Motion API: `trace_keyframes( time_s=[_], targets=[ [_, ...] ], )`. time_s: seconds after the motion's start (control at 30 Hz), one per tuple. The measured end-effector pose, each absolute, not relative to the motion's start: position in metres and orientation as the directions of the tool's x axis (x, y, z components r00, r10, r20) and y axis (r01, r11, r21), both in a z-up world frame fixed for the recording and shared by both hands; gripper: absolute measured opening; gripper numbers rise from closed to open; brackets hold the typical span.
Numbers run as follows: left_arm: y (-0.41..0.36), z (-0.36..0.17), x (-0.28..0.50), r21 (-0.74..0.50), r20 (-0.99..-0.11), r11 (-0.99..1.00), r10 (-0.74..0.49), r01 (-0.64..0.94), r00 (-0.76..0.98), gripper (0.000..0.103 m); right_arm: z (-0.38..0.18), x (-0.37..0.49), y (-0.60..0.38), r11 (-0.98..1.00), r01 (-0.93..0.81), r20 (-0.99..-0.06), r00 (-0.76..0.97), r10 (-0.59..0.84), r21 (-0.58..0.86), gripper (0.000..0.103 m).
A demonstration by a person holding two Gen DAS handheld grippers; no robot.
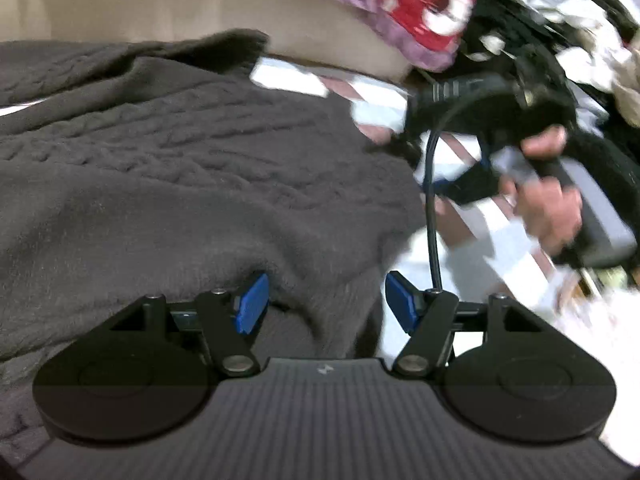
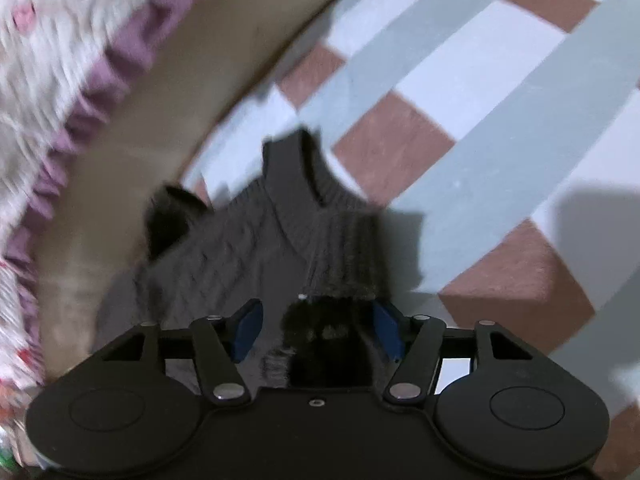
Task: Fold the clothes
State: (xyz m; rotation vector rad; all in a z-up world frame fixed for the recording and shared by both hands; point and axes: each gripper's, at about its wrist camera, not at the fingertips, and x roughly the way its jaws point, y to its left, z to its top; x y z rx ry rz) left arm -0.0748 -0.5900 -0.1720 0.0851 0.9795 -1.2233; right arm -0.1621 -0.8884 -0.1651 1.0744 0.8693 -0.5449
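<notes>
A dark grey cable-knit sweater (image 1: 168, 168) lies spread on the checked bedsheet (image 1: 472, 264) and fills the left wrist view. My left gripper (image 1: 326, 304) is open, its blue pads (image 1: 252, 304) resting over the sweater's near edge, a fold of knit between them. In the right wrist view the sweater (image 2: 256, 240) hangs bunched, its ribbed collar (image 2: 296, 176) pointing away. My right gripper (image 2: 318, 328) is open, with a ribbed dark part of the sweater (image 2: 344, 264) between the pads (image 2: 246, 328). The right gripper and the hand holding it show blurred in the left wrist view (image 1: 532, 184).
A beige headboard or wall (image 1: 120, 0) runs behind the bed. A frilled pillow with purple trim (image 1: 400, 4) lies at the back, also in the right wrist view (image 2: 60, 92). A pile of dark and white clothes (image 1: 560, 32) sits at the far right. The checked sheet (image 2: 480, 120) extends rightward.
</notes>
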Motion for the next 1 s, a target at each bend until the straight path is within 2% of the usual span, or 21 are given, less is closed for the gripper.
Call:
trace_keyframes(
  time_s=[0.07,0.13,0.17,0.23,0.27,0.33,0.47,0.57,0.63,0.73,0.77,0.8,0.87,0.97,1.0],
  targets=[
    [-0.595,-0.175,-0.075,-0.444,-0.663,0.418,-0.748,0.792,0.023,0.064,-0.164,-0.153,-0.885,0.485,0.757,-0.861,0.508,-0.017,0.438,0.064],
    [-0.59,-0.177,-0.075,-0.481,-0.646,0.402,-0.763,0.779,-0.005,0.046,-0.159,-0.153,-0.88,0.536,0.752,-0.87,0.488,-0.063,0.383,0.034],
    [-0.59,-0.177,-0.074,-0.497,-0.646,0.388,-0.762,0.776,-0.033,0.025,-0.156,-0.157,-0.88,0.549,0.758,-0.874,0.476,-0.097,0.352,0.011],
    [-0.584,-0.174,-0.075,-0.532,-0.62,0.344,-0.78,0.774,-0.079,0.021,-0.149,-0.17,-0.883,0.548,0.764,-0.859,0.489,-0.149,0.34,0.011],
    [-0.581,-0.172,-0.075,-0.549,-0.606,0.322,-0.789,0.771,-0.102,0.015,-0.144,-0.18,-0.888,0.527,0.758,-0.835,0.529,-0.151,0.385,0.01],
    [-0.569,-0.167,-0.081,-0.589,-0.578,0.274,-0.8,0.76,-0.159,0.015,-0.138,-0.198,-0.895,0.498,0.739,-0.791,0.591,-0.157,0.454,0.01],
    [-0.566,-0.18,-0.092,-0.602,-0.614,0.292,-0.764,0.743,-0.198,0.015,-0.151,-0.22,-0.917,0.404,0.699,-0.726,0.678,-0.113,0.59,0.01],
    [-0.578,-0.199,-0.095,-0.59,-0.679,0.36,-0.705,0.722,-0.203,0.017,-0.166,-0.219,-0.92,0.4,0.735,-0.767,0.632,-0.112,0.547,0.009],
    [-0.573,-0.19,-0.096,-0.583,-0.663,0.359,-0.729,0.729,-0.171,0.021,-0.168,-0.221,-0.92,0.394,0.741,-0.769,0.628,-0.119,0.544,0.009],
    [-0.564,-0.168,-0.099,-0.495,-0.673,0.337,-0.731,0.801,-0.109,0.025,-0.169,-0.225,-0.921,0.373,0.751,-0.771,0.624,-0.129,0.545,0.009],
    [-0.562,-0.161,-0.1,-0.459,-0.678,0.331,-0.73,0.824,-0.084,0.032,-0.169,-0.225,-0.921,0.368,0.757,-0.776,0.617,-0.13,0.54,0.009],
    [-0.557,-0.154,-0.101,-0.421,-0.676,0.327,-0.735,0.846,-0.051,0.047,-0.168,-0.225,-0.92,0.37,0.764,-0.782,0.608,-0.136,0.529,0.009],
    [-0.548,-0.144,-0.098,-0.384,-0.658,0.347,-0.753,0.856,0.011,0.057,-0.164,-0.222,-0.918,0.38,0.779,-0.797,0.584,-0.154,0.498,0.011],
    [-0.544,-0.147,-0.087,-0.419,-0.643,0.358,-0.766,0.834,0.006,0.057,-0.153,-0.218,-0.912,0.429,0.826,-0.834,0.496,-0.241,0.367,0.014],
    [-0.547,-0.15,-0.084,-0.44,-0.644,0.355,-0.765,0.825,-0.014,0.057,-0.151,-0.218,-0.91,0.436,0.843,-0.846,0.457,-0.275,0.314,0.019]
  ],
)
